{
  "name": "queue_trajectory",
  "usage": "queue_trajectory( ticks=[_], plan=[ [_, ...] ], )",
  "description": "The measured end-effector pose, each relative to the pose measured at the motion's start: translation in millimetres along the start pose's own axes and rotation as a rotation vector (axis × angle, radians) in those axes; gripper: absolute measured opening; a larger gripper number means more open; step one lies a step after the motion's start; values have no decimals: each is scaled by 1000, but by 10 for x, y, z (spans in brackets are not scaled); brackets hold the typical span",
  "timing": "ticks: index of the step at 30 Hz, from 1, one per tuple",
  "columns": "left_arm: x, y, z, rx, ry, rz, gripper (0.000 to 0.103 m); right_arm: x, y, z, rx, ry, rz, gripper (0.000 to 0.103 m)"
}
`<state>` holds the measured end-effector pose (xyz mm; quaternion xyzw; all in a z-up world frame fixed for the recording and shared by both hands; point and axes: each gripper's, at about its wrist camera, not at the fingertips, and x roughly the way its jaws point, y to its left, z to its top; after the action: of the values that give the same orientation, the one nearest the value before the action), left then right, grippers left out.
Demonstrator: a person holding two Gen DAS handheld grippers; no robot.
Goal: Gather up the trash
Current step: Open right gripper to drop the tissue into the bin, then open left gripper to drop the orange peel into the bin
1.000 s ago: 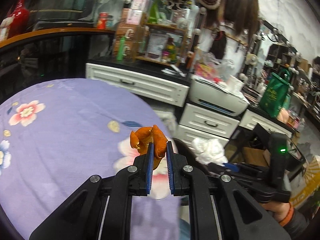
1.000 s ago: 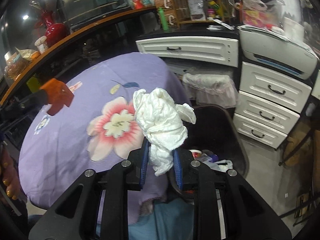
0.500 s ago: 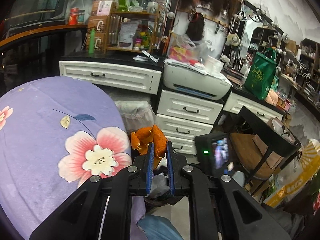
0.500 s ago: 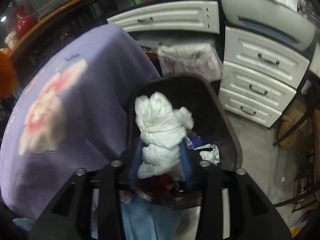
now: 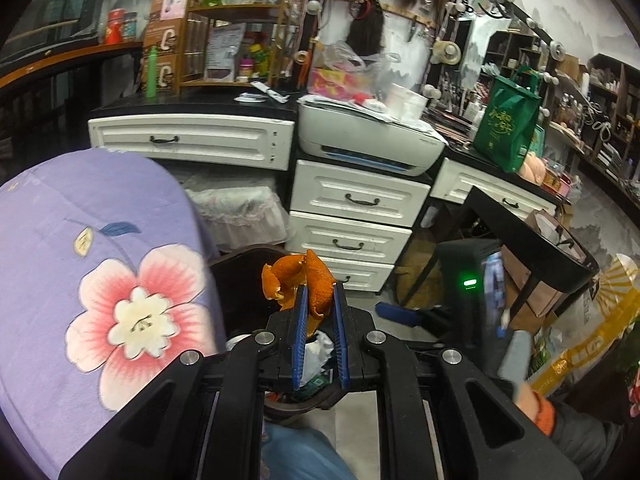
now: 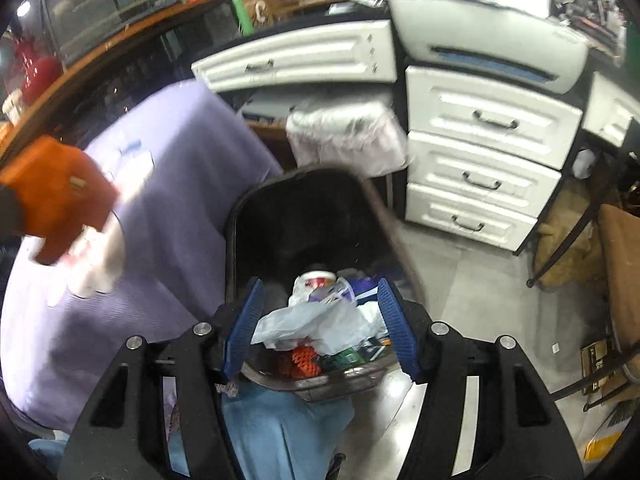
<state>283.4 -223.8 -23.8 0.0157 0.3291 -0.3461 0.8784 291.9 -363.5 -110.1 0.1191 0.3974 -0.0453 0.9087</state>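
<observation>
My left gripper (image 5: pixel 319 292) is shut on a curled piece of orange peel (image 5: pixel 298 276), held above the near rim of a dark trash bin (image 5: pixel 248 256). The bin stands on the floor beside the purple flowered tablecloth (image 5: pixel 60 240). My right gripper (image 6: pixel 319 282) hangs open over the same bin (image 6: pixel 304 208), with nothing between its blue pads (image 6: pixel 248 312). A crumpled white tissue (image 6: pixel 316 320) lies on the rubbish inside the bin, below the pads. One of the right gripper's blue fingers (image 5: pixel 396 315) shows in the left wrist view, right of the bin.
White drawers (image 5: pixel 352 200) with a printer (image 5: pixel 368 140) on top stand behind the bin. A lace-covered bin (image 5: pixel 236 212) sits beside them and a black side table (image 5: pixel 532 232) stands to the right. A person's blue-jeaned knee (image 6: pixel 280 420) is just below the bin.
Both grippers swung from over the table to over the bin. The right jaws spread and the white tissue dropped into the bin. The left stays shut on the peel.
</observation>
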Motion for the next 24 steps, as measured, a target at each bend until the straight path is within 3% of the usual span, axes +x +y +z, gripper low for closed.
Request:
queue_trajectory(
  ticks=[2, 5, 13, 24],
  plan=[
    [46, -48, 21, 5, 7, -16, 13, -189, -53, 7, 7, -32, -13, 60],
    [142, -119, 40, 13, 27, -29, 13, -387, -118, -18, 7, -73, -42, 69],
    [443, -238, -14, 40, 93, -33, 13, -630, -345, -92, 42, -101, -82, 70],
    [845, -186, -115, 50, 176, 16, 14, -695, -575, -185, 88, -96, -102, 70]
  ],
)
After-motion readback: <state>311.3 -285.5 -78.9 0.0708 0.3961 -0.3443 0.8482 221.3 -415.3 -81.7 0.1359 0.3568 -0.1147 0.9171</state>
